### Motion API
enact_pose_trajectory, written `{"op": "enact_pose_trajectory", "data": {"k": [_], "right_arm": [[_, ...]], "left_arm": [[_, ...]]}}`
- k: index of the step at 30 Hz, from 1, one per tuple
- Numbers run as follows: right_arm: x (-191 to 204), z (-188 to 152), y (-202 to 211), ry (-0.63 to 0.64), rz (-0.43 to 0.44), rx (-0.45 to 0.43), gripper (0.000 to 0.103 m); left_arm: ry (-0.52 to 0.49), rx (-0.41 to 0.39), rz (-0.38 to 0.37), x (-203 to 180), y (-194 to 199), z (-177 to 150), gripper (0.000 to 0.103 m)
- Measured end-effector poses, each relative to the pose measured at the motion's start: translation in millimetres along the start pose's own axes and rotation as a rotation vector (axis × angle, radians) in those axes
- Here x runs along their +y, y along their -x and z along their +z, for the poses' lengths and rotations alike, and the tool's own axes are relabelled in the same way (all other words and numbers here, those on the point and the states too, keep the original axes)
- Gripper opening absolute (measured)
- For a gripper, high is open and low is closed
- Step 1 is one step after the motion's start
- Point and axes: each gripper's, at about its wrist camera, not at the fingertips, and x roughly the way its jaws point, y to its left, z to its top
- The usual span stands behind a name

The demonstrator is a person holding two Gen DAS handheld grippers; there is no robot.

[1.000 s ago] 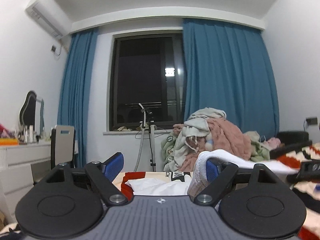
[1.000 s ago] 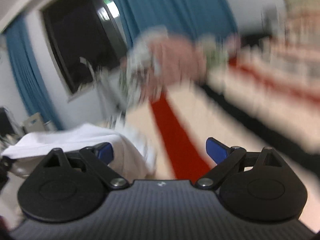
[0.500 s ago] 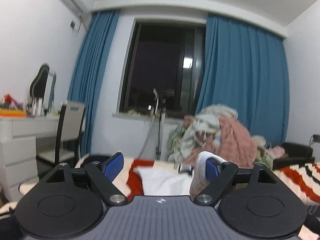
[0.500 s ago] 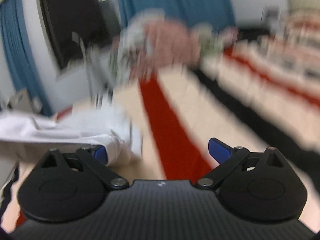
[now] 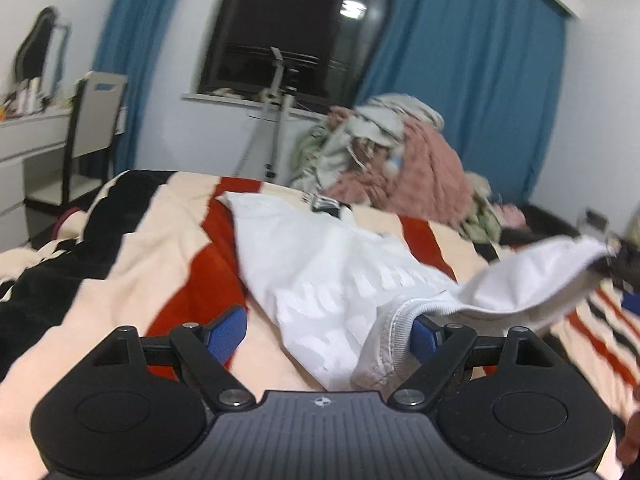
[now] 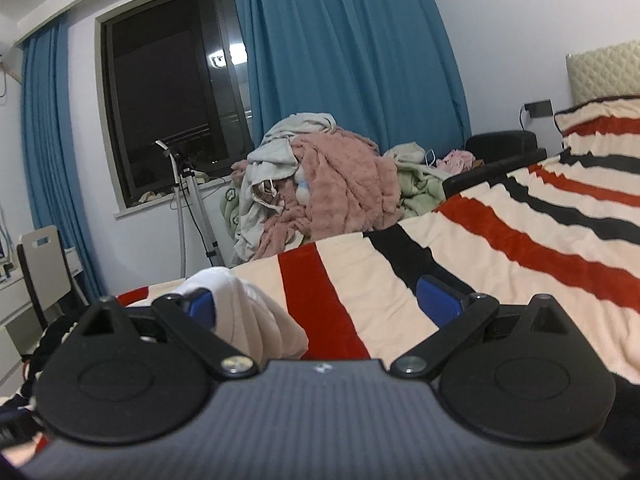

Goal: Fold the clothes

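White shirt [image 5: 344,276] hem draped over left gripper [image 5: 326,330] finger, striped blanket [image 6: 500,256] beyond

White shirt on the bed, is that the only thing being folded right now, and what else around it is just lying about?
In use:
white shirt, spread on the striped blanket
left tool, open, collar draped on one finger
right tool, open, cloth by one finger

Lying about:
pile of clothes
chair
tripod
desk
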Motion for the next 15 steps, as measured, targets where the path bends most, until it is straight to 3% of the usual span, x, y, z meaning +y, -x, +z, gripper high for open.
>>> {"op": "enact_pose_trajectory", "data": {"k": [4, 8, 11, 15], "right_arm": [[-2, 2, 0, -0.011, -0.009, -0.003, 0.100], [-7, 4, -1, -0.014, -0.037, -0.018, 0.100], [-12, 3, -5, -0.007, -0.074, -0.025, 0.100], [-7, -9, -22, 0.068, -0.104, 0.042, 0.100]], "left_arm": [[-0.190, 0.030, 0.014, -33, -14, -18, 0.086], [-0.268, 0.110, 0.056, -52, -33, -30, 0.086], [-0.235, 0.120, 0.120, -42, -37, -28, 0.088], [-0.086, 0.145, 0.185, -13, -29, -24, 0.091]]}}
